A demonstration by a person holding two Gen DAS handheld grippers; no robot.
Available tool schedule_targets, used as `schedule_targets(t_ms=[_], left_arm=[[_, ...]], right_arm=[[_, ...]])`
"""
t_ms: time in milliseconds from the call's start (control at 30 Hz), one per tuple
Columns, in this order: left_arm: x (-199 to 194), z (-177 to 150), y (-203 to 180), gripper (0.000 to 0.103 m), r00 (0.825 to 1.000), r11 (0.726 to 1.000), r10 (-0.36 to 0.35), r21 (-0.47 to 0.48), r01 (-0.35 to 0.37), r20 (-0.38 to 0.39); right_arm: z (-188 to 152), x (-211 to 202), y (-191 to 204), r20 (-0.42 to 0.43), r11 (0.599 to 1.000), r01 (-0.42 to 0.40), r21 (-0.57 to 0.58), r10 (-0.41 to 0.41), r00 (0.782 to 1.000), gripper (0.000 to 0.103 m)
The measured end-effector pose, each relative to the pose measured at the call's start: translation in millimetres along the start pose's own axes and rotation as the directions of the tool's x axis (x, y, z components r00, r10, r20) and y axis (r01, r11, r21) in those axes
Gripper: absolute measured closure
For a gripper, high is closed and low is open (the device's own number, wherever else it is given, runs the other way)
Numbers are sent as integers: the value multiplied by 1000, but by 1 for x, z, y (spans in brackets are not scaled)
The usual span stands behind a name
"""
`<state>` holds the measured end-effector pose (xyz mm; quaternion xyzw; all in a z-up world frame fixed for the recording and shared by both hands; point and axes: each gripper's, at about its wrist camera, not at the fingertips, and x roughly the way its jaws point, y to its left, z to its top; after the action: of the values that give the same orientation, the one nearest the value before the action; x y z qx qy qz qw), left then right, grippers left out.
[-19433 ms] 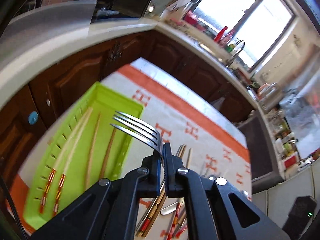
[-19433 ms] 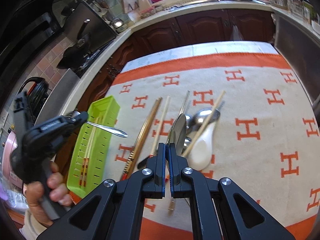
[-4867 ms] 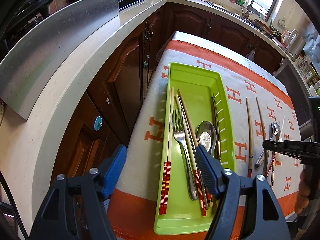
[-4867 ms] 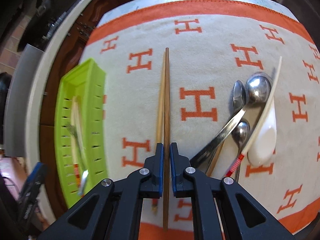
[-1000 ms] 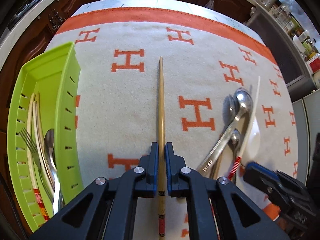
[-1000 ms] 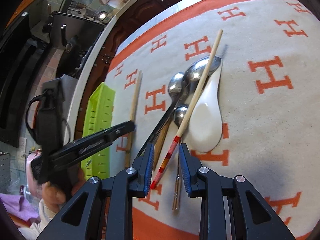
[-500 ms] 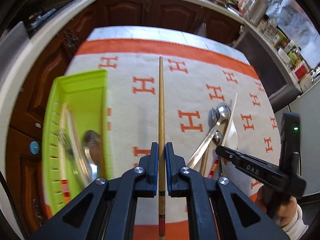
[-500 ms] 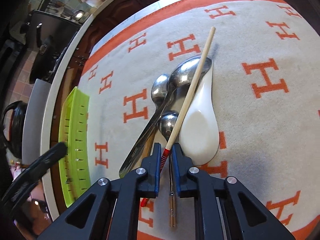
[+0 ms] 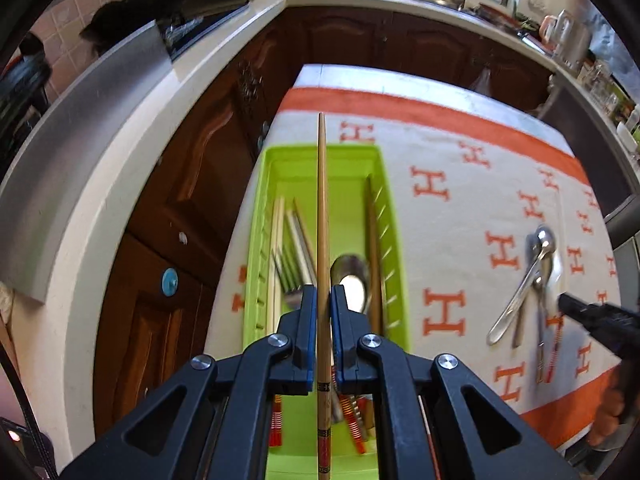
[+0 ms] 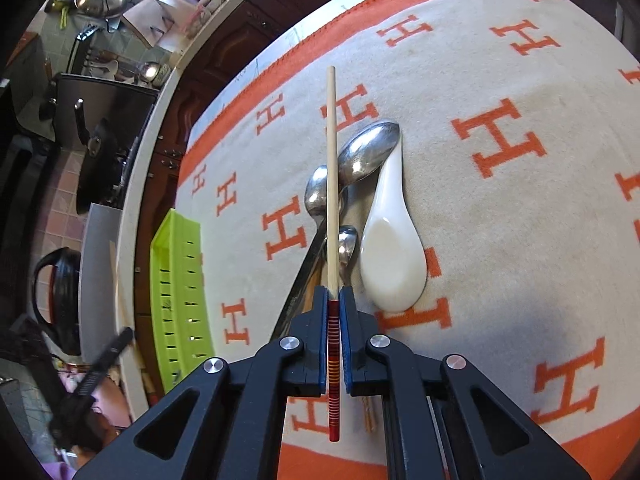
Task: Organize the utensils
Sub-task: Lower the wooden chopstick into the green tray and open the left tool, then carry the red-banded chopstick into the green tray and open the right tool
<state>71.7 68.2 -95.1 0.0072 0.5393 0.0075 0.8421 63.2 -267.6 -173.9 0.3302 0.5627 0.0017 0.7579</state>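
The left tool [image 9: 323,304] is pinching a slender wooden chopstick [image 9: 322,208] over the slotted green plastic tray [image 9: 394,216] at frame centre. The right tool [image 10: 333,300] is clamping a pale red-banded chopstick [image 10: 331,168] above glossy spoons [image 10: 368,152] at frame centre.

table [image 9: 400,80] w/ h-print cloth [image 10: 520,200]; green tray [image 9: 320,160], spoons [image 10: 368,152] on cloth

Left gripper [image 9: 323,300] angled steeply downward, fingers [image 9: 307,320] clamped on a chopstick, right gripper [image 10: 333,300] likewise angled down, clamped on another chopstick
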Motion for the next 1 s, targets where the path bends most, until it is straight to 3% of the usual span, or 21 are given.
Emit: schedule_targets(t_ms=[167, 200, 233, 433, 633, 1000], left_arm=[[19, -13, 10, 97, 999, 1000, -7, -21, 6, -52], [20, -14, 10, 92, 998, 1000, -5, -20, 4, -55], [19, -16, 11, 85, 999, 1000, -1, -18, 0, -50], [-1, -23, 26, 67, 1000, 999, 18, -39, -18, 7], [-28, -30, 53, 57, 996, 995, 42, -96, -35, 78], [-42, -46, 92, 56, 992, 983, 43, -185, -20, 121]], right_arm=[[-10, -24, 3, 11, 999, -28, -15, 28, 1000, 98], [-12, -28, 6, 11, 999, -33, -22, 34, 999, 98], [-15, -32, 9, 11, 999, -38, -30, 39, 999, 98], [-29, -54, 38, 4, 993, -65, -100, 65, 998, 98], [-45, -62, 88, -37, 974, -80, -213, 74, 997, 98], [-79, -46, 184, -135, 919, -105, -380, 57, 989, 98]])
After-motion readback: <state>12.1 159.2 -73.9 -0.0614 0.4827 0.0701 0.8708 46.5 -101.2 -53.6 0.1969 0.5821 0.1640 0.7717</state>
